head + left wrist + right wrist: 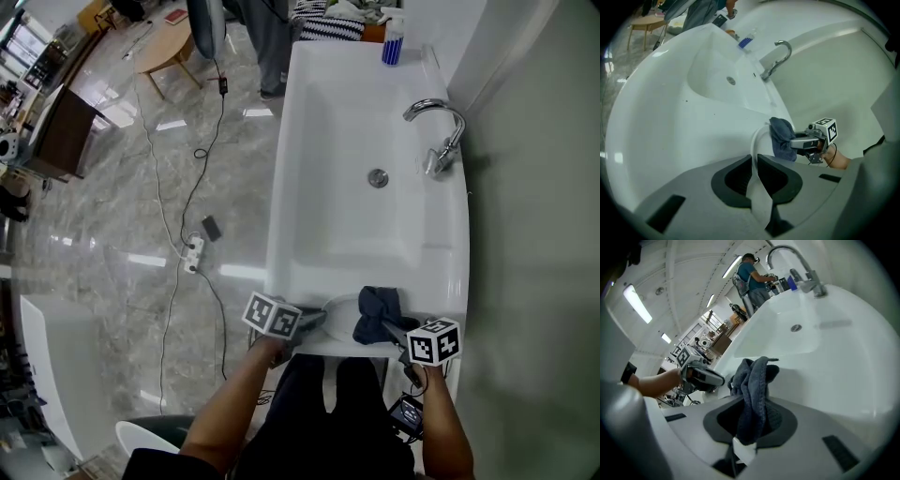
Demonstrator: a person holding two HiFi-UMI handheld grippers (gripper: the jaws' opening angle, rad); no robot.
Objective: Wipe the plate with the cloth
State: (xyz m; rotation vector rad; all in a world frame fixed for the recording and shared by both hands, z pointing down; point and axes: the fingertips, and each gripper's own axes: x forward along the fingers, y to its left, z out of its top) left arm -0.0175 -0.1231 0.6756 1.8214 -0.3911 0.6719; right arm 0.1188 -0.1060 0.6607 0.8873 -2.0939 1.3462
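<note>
The head view takes in the whole white sink (328, 122), with one tap (441, 127) at its right, one drain (378, 177) in the basin and one blue bottle (392, 47) on the far rim. It also shows the marbled floor on the left with a cable and a power strip (192, 253). Neither gripper view gives that layout.

The left gripper view shows what the head view hides. The left tongs (314, 320) are narrowed onto the edge of the single plate (343, 307), and its thin white rim runs up between the jaws. The right gripper view shows the right tongs (390, 330) clamped on the single cloth (378, 309), whose folds bulge out past the jaws. Only this view catches a person (752, 280) standing at the far end of the sink.

The plate is plain white and is held at the near rim of the sink, over the basin's edge. The cloth is dark blue-grey and bunched, and it lies against the plate's right side.

There are two tongs, one in each hand, close together.
</note>
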